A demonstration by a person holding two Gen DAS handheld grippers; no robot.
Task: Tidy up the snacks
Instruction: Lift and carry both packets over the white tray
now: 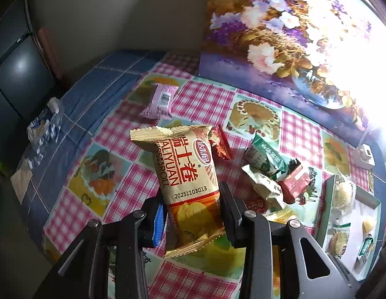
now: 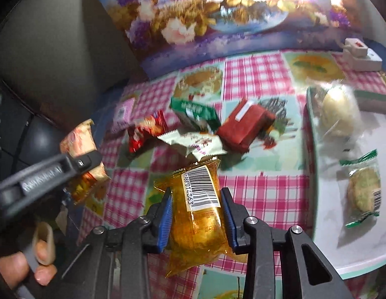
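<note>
Two black fingers with blue pads squeeze a tan snack bag (image 1: 190,189) in the left gripper (image 1: 193,214). That bag has red writing and is held up above the checked tablecloth (image 1: 133,174), with its crinkly top edge pointing away. Over in the right wrist view, the right gripper (image 2: 196,214) is pressed shut on a shiny orange packet (image 2: 198,219) with a white barcode sticker, and this packet is up off the cloth too. Farther out on the cloth lies a small heap of snacks: a red packet (image 1: 219,147), a green packet (image 1: 264,158), a white packet (image 1: 265,188) and a dark red box (image 1: 296,180), all touching or close together. A pink packet (image 1: 161,99) lies by itself, well apart from the heap, near the far side of the table. On the right sits a white tray with a green rim (image 2: 310,134). It holds a pale round cake in clear wrap (image 2: 338,112) and a round cookie in a green-edged wrapper (image 2: 363,189). A big flower picture (image 1: 280,32) stands at the back of the table. A white plug box (image 2: 361,54) rests on the cloth near the tray's far corner.
</note>
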